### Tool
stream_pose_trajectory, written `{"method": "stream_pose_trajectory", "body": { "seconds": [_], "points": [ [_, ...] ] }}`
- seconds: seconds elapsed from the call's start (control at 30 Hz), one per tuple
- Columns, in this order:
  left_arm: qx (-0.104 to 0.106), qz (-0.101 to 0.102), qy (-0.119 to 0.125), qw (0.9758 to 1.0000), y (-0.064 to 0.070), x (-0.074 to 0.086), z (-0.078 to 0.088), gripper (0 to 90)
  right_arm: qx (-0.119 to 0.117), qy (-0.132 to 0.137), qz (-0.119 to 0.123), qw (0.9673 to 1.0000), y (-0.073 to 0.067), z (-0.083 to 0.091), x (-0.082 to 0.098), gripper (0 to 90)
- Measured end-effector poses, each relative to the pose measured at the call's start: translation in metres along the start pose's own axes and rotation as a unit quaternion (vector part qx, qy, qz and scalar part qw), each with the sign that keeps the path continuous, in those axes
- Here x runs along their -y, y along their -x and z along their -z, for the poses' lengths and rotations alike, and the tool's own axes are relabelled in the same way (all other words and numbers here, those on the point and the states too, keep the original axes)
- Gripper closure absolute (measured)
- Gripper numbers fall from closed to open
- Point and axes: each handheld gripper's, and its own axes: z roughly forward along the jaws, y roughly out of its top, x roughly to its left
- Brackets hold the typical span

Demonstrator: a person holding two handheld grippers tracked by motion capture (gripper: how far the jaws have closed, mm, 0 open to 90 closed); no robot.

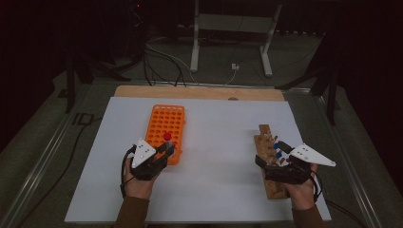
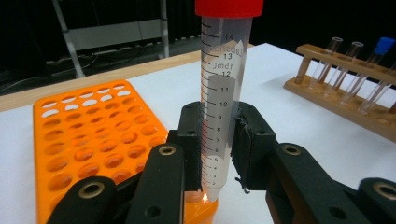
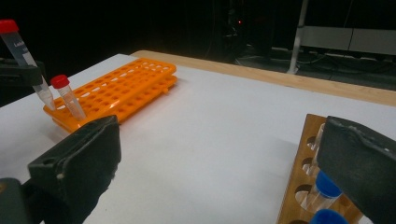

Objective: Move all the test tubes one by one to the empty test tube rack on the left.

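A clear graduated tube with a red cap (image 2: 226,84) stands upright between the pads of my left gripper (image 2: 219,144), which is shut on it. Its pointed tip rests at the near corner of the orange rack (image 2: 93,135). In the high view my left gripper (image 1: 165,149) sits at the near end of the orange rack (image 1: 166,123). A second red-capped tube (image 3: 69,98) leans in a hole of the orange rack (image 3: 126,86), beside the held tube (image 3: 21,49). My right gripper (image 1: 271,153) stands open over the wooden rack (image 1: 267,183), its pads (image 3: 79,156) wide apart around nothing.
The wooden rack (image 3: 299,186) holds blue-capped tubes (image 3: 327,184) and uncapped glass tubes (image 2: 348,65). White table cover (image 1: 218,142) lies bare between the two racks. A wooden edge strip (image 1: 199,91) runs along the far side; cables and a metal stand are on the floor beyond.
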Motion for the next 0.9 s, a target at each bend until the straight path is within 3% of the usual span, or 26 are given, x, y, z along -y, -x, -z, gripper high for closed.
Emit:
{"method": "stream_pose_trajectory", "body": {
  "seconds": [0.67, 0.9],
  "points": [
    [-0.043, 0.014, -0.011, 0.9989, -0.020, 0.018, -0.013, 75.0, -0.004, -0.002, 0.001, 1.0000, -0.001, -0.001, 0.001, 0.0],
    [-0.037, 0.025, -0.011, 0.9989, -0.024, 0.026, -0.022, 74.9, -0.005, -0.003, 0.001, 1.0000, -0.002, -0.002, 0.001, 0.0]
  ]
}}
